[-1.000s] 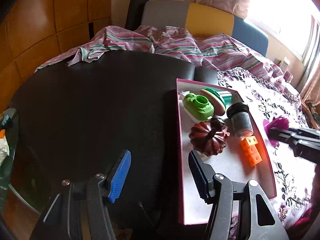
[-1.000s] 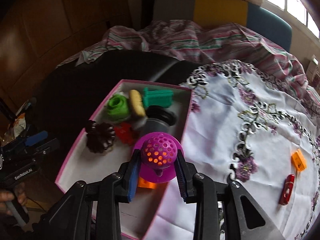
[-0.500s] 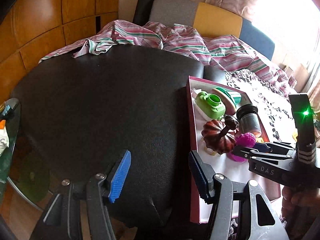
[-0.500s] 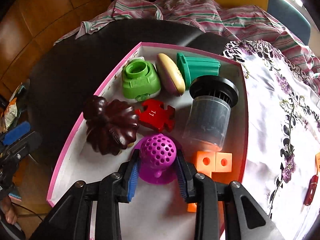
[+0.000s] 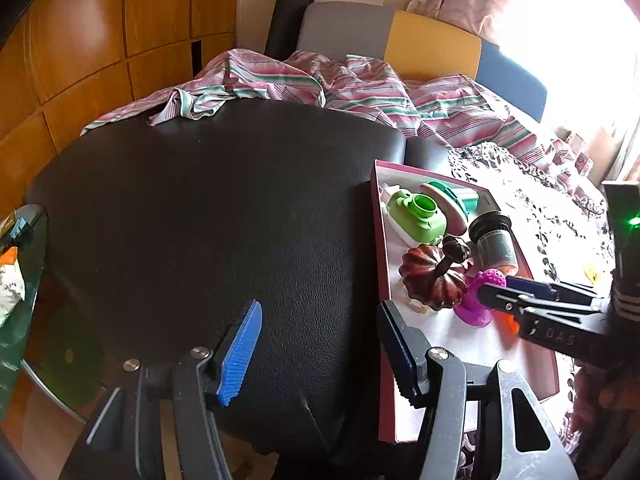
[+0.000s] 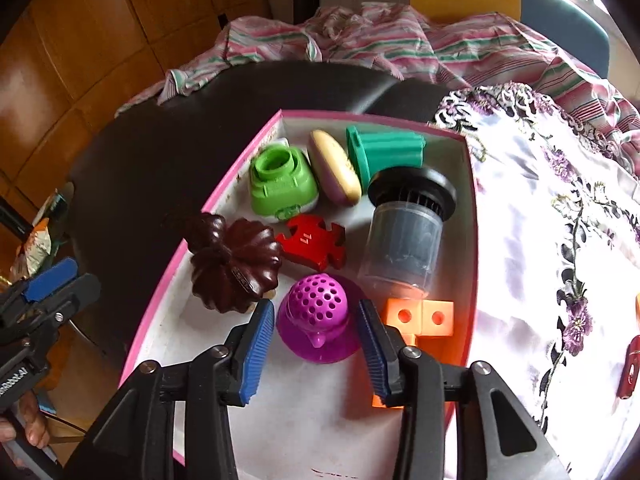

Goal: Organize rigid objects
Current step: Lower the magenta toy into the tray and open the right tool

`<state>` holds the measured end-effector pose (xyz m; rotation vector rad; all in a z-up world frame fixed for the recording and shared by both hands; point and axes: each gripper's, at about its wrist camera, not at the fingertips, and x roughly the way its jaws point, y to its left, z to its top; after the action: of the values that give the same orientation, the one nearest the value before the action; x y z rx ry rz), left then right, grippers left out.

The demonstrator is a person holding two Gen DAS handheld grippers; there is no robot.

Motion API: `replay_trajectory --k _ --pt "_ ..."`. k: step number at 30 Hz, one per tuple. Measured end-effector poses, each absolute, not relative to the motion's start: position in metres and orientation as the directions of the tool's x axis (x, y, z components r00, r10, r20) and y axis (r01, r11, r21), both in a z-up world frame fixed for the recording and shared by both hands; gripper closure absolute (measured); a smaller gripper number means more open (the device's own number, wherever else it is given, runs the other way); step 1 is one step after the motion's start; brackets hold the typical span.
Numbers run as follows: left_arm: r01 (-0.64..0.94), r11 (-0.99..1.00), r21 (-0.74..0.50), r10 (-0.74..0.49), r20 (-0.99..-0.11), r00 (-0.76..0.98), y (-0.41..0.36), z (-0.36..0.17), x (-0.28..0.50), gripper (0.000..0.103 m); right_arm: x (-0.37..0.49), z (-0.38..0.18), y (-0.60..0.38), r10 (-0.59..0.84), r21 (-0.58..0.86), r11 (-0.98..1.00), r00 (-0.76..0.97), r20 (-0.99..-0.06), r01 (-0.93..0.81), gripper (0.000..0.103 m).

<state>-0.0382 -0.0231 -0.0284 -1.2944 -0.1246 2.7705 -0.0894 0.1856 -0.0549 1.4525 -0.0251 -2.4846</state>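
A: What's the right gripper (image 6: pixel 316 334) doing?

B: It's low over the near end of the pink-rimmed box (image 6: pixel 208 204). Its jaws have just been opening. The purple ball with holes (image 6: pixel 318 304) stands between the blue pads (image 6: pixel 256 340), and there is a gap on each side, so the pads are not pressing on it. The ball rests on the white floor of the box.

A: And the left gripper (image 5: pixel 320 344)?

B: It hangs over the black leather seat (image 5: pixel 200 208), half spread, with nothing between its fingers. Its right finger is just at the near edge of the box.

A: What else lies in the box?

B: Just right of the ball are orange cubes (image 6: pixel 420 318). To the left, close beside it, is a dark brown pumpkin (image 6: pixel 236 264). Behind the ball lies a red puzzle piece (image 6: pixel 314 242), and right of that a clear jar with a black lid (image 6: pixel 404 232), on its side. Farther back, along the far wall, a light green piece (image 6: pixel 280 184), a tan and pink oval (image 6: pixel 334 172) and a teal ribbed piece (image 6: pixel 384 152) sit side by side.

A: Anything outside the box?

B: On the flowered cloth (image 6: pixel 540 208) to the right, a small red thing (image 6: pixel 630 364) lies near the edge of view, well apart from the box. Beyond it all, a striped sheet (image 6: pixel 380 44) is bunched up.
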Motion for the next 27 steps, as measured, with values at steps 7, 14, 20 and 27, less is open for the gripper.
replay_trajectory --k 7,14,20,27 --pt "-0.047 -0.995 -0.09 0.099 -0.752 -0.651 -0.018 -0.022 -0.034 0.039 -0.081 -0.036 0.201 -0.218 0.131 -0.971 -0.51 -0.832 0.202 0.06" --pt "-0.062 -0.995 -0.074 0.096 -0.746 -0.659 -0.011 -0.017 -0.031 0.038 -0.074 -0.023 0.234 -0.185 0.123 -0.981 -0.542 -0.82 0.148 0.06" --pt "-0.085 -0.995 -0.057 0.099 -0.741 -0.664 -0.002 -0.013 -0.027 0.038 -0.068 -0.02 0.267 -0.146 0.115 -0.989 -0.556 -0.818 0.09 0.06" --pt "-0.124 -0.992 -0.035 0.11 -0.731 -0.674 0.014 -0.006 -0.024 0.038 -0.064 -0.016 0.301 -0.103 0.103 -0.994 -0.571 -0.814 0.033 0.06"
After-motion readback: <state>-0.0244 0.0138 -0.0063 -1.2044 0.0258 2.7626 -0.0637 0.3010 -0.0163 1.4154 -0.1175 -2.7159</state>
